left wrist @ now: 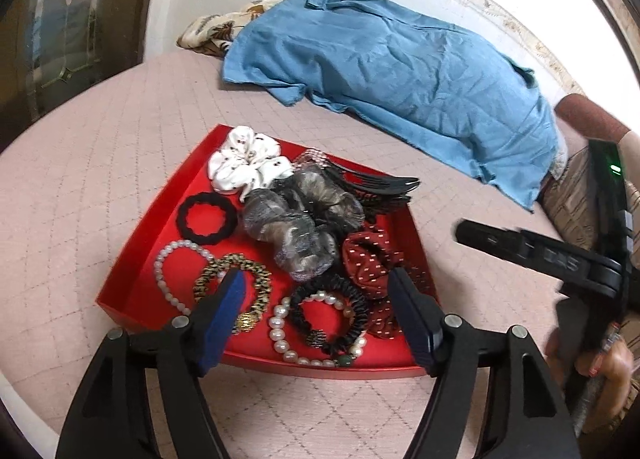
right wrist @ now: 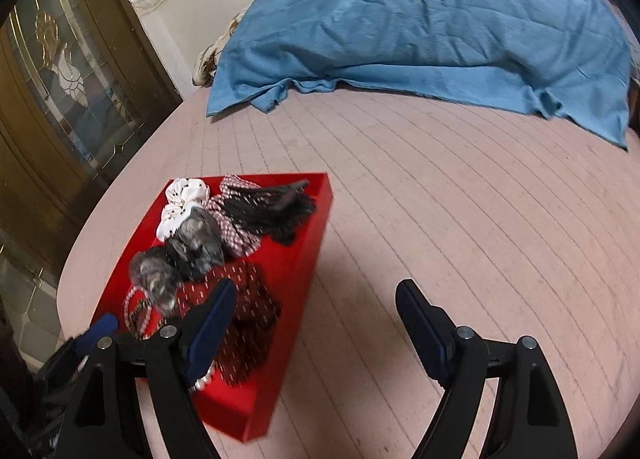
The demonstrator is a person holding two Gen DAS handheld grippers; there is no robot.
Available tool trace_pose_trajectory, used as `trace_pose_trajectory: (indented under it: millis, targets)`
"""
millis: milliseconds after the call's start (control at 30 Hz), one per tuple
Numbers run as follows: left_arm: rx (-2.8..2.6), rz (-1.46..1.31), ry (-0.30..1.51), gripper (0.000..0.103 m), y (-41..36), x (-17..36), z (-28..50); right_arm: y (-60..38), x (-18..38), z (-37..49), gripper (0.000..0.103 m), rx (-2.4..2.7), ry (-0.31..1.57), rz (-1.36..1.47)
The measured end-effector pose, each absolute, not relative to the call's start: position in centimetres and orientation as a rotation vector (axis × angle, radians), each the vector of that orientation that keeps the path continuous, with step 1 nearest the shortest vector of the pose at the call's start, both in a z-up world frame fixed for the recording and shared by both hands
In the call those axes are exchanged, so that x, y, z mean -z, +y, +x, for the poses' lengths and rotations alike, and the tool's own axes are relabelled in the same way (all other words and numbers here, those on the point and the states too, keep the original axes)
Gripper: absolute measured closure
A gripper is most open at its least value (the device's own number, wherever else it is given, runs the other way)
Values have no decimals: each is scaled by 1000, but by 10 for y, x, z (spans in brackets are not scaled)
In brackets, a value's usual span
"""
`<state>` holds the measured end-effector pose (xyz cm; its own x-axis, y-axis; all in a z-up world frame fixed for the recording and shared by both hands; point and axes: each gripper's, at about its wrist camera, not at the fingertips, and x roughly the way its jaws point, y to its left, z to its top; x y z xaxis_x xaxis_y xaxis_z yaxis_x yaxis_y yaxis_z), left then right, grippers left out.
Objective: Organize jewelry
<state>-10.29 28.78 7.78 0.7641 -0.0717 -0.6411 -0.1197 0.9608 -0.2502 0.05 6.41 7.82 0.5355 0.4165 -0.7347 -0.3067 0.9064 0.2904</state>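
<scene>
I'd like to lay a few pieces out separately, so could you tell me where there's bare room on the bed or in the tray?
The pink quilt is bare between the red tray and the blue cloth, and all along the tray's right side. Inside the tray, only its left strip beside the black hair tie and pearl bracelet is free; the rest is crowded.

Soft, even indoor light, heavy fisheye bending at dark edges, motion blur in right-wrist view.

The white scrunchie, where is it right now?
In the left wrist view, the white scrunchie lies in the red tray's far corner, beside the grey scrunchie.
</scene>
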Motion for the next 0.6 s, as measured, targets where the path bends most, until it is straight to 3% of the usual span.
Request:
trace_pose_trajectory:
  millis: [167, 300, 600]
  targets:
    - [-117, -222, 680, 30, 282, -85, -110, 50, -79, -21, 18, -418, 899, 114]
    - [-216, -149, 634, 16, 274, -96, -120, 40, -80, -34, 18, -411, 898, 105]
    - [-364, -54, 589, 11, 251, -114, -153, 20, -83, -58, 17, -385, 884, 110]
